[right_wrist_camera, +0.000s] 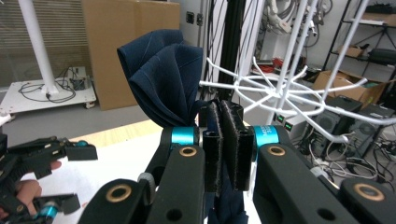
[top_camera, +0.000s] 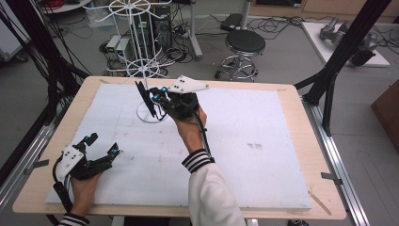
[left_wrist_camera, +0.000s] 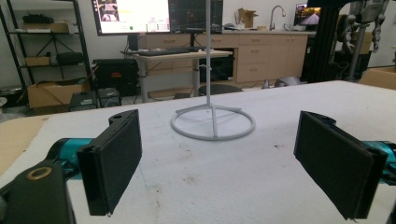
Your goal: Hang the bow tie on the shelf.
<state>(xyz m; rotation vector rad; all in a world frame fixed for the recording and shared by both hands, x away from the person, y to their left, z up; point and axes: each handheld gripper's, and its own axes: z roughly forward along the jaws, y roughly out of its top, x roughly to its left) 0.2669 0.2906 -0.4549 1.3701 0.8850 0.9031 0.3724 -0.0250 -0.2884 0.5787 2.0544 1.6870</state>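
Observation:
My right gripper [right_wrist_camera: 223, 109] is shut on a folded navy cloth [right_wrist_camera: 161, 77], which fans out above the jaws. In the high view this gripper [top_camera: 151, 98] is raised over the far left of the table, just beside the pole of a white wire rack [top_camera: 143, 70]. The rack's spokes [right_wrist_camera: 280, 88] spread close to the right of the cloth. Its round base [left_wrist_camera: 212, 125] stands on the white board ahead of my left gripper [left_wrist_camera: 233, 158]. The left gripper [top_camera: 103, 143] rests near the front left corner, its jaws wide apart with nothing between them.
A white foam board [top_camera: 244, 155] covers most of the wooden table [top_camera: 294, 101]. A black stool [top_camera: 244, 44], cables and computer boxes stand on the floor beyond the far edge. A black frame post [top_camera: 346, 44] rises at the right.

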